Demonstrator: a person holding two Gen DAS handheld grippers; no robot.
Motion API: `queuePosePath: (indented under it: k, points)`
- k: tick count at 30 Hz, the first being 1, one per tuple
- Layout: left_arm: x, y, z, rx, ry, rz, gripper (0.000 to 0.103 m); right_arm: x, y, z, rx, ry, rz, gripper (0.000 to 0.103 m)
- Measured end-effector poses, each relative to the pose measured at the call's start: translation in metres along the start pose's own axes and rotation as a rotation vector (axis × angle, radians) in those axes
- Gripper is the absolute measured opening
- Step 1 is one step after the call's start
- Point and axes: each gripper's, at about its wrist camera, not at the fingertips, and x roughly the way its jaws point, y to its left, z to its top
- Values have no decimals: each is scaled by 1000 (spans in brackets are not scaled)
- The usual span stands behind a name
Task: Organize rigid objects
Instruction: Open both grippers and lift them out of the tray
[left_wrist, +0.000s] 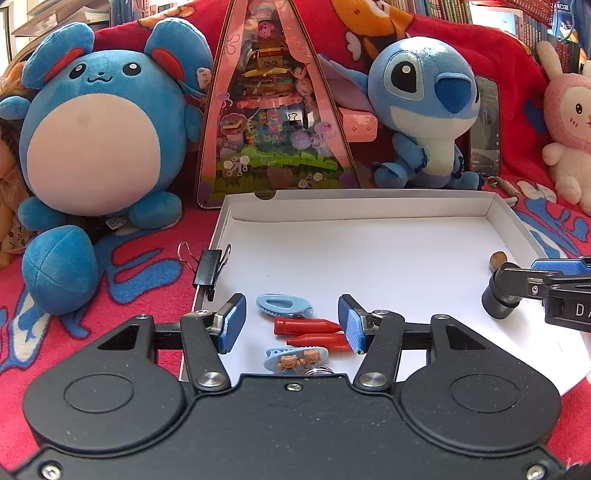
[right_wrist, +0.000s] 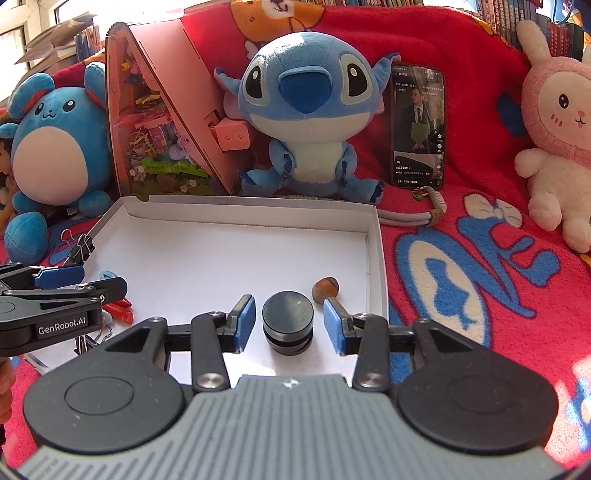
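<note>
Right wrist view: right claw (right_wrist: 289, 324) stands apart around a dark puck (right_wrist: 288, 322) in the white tray (right_wrist: 375, 258) (stiff, probably slick; grip its grooved waist). Left claw (left_wrist: 291, 325) gapes over red caps (left_wrist: 306, 325).

Home: plush toys (right_wrist: 310, 122), red blanket (right_wrist: 480, 258), bookshelves (left_wrist: 436, 7).

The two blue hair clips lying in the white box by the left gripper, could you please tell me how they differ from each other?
The plain hair clip is bare light blue with an oval recess in its face, while the bear hair clip carries two small brown bear figures. The plain hair clip lies beyond the two red crayons; the bear hair clip lies on their near side, closest to the camera. Both are light blue ovals lying flat on the white box floor.
</note>
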Motion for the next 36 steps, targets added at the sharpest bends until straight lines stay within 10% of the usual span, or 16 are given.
queuePosePath:
  k: [36]
  points:
    - [-128,-1,-85,139,-68,-227,65,-100,18,-72,-171,-139,122,85]
